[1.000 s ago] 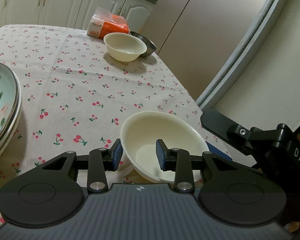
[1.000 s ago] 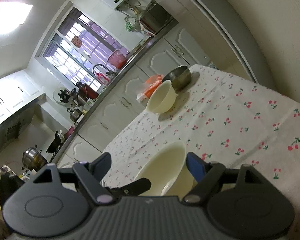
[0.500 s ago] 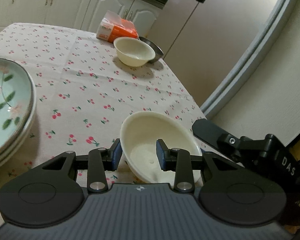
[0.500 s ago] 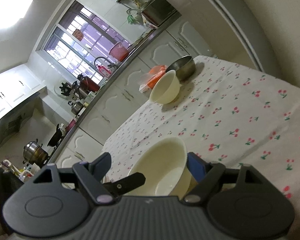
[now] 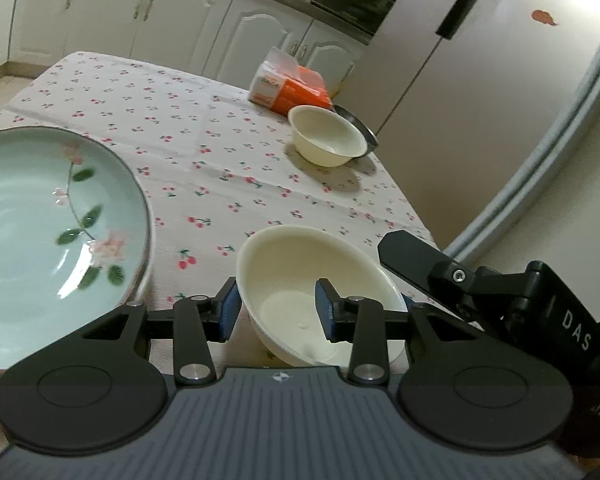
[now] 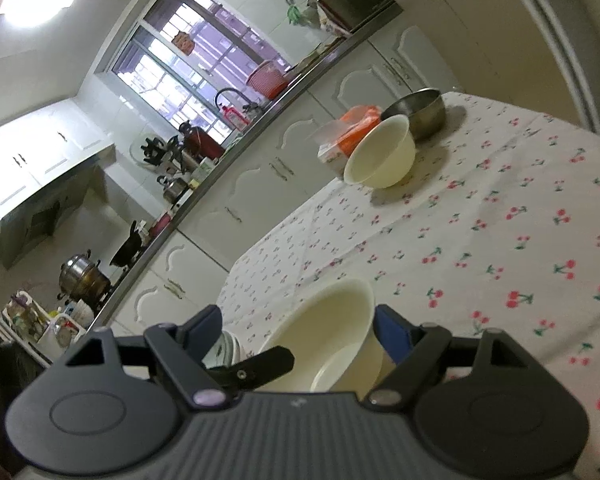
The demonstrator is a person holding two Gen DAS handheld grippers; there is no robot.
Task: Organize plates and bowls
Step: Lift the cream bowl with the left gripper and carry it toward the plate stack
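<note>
My left gripper point(image 5: 277, 307) is shut on the near rim of a cream bowl point(image 5: 312, 280) and holds it above the cherry-print table; one pad is outside the wall, one inside. The same bowl point(image 6: 332, 340) shows between the fingers of my right gripper point(image 6: 298, 328), which is open and close beside it on the right. A second cream bowl point(image 5: 326, 134) sits at the table's far right, also in the right wrist view point(image 6: 382, 154), with a steel bowl point(image 6: 418, 112) just behind it. A stack of pale green flowered plates point(image 5: 40, 224) lies at the left.
An orange and white tissue pack point(image 5: 290, 88) lies behind the far bowls. The table's right edge point(image 5: 412, 208) drops toward a fridge point(image 5: 480, 80) and wall. White cabinets point(image 5: 140, 12) run behind the table.
My left gripper has lifted the cream bowl and carried it up and left; the green plates now fill more of the left wrist view. The right gripper has stayed open beside the bowl.
</note>
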